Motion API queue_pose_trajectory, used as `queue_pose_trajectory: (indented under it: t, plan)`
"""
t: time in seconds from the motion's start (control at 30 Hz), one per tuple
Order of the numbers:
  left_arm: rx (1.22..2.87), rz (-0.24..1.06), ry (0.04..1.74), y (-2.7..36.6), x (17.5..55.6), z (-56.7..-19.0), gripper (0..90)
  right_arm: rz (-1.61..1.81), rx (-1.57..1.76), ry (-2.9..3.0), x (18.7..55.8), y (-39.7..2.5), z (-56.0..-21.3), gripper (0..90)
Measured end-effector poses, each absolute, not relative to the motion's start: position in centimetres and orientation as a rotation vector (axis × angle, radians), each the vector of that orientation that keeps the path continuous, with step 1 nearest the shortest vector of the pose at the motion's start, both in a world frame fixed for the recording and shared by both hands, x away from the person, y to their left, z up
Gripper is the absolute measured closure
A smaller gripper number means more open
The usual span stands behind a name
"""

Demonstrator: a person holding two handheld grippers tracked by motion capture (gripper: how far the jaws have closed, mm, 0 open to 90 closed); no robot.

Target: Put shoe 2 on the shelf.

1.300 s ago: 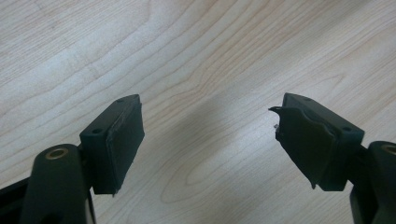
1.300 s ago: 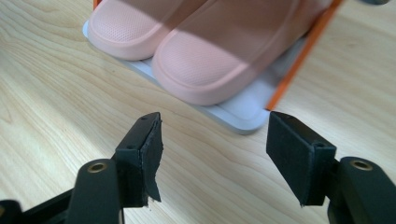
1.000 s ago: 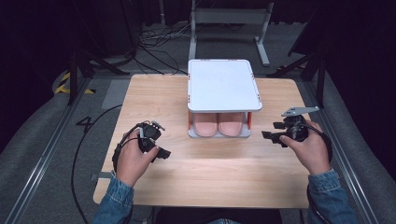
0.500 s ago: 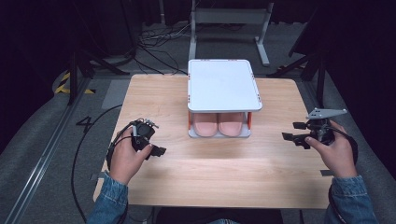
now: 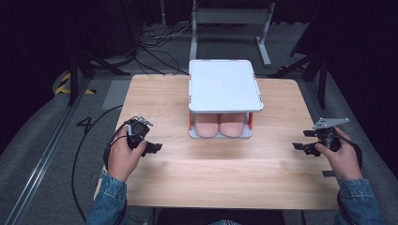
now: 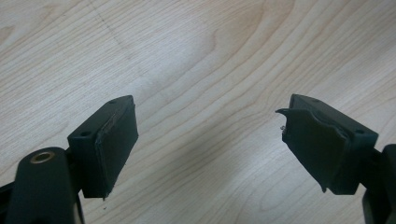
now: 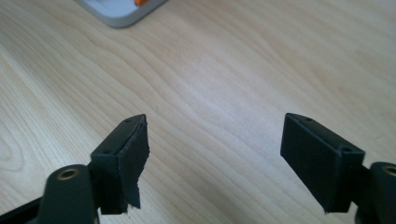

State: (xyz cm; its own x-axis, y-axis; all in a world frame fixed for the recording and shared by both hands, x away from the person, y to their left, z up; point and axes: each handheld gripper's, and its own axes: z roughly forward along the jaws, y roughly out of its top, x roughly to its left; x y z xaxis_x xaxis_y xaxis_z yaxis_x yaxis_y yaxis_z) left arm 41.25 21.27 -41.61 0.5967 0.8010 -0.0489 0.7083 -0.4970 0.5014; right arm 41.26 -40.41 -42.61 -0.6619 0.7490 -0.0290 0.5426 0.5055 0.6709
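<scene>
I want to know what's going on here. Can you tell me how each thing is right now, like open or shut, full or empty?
Left gripper: open, holding nothing, over bare wood.
Right gripper: open, holding nothing, near the table's right edge.
White rack: upright at the middle of the table, top shelf bare.
Pink shoes: a pair, side by side on the rack's lower level.
Table: front part bare.

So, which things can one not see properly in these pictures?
- Pink shoes, high view: the rack's white top shelf covers all but their near ends.
- Rack, right gripper view: cut off by the top edge; one grey corner shows.
- Pad on the left gripper, left gripper view: its torn edge is blurred.
</scene>
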Motion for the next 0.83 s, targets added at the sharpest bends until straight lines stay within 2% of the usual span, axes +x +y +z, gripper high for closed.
queue_pose_trajectory:
  t: [0.07, 0.47, 0.83]
  plan:
    - [2.35, 0.265, 1.204, 21.4, 41.3, -41.8, 18.1, 0.965, 1.08, 2.439, 41.6, -40.4, -43.8, 16.8]
    - [2.345, 0.231, 1.212, 21.8, 41.7, -42.9, 17.8, 1.027, 1.148, 2.398, 43.0, -40.1, -48.2, 16.2]
    - [2.348, 0.23, 1.202, 21.5, 41.7, -43.2, 17.7, 1.007, 1.15, 2.338, 42.9, -39.7, -48.6, 15.4]
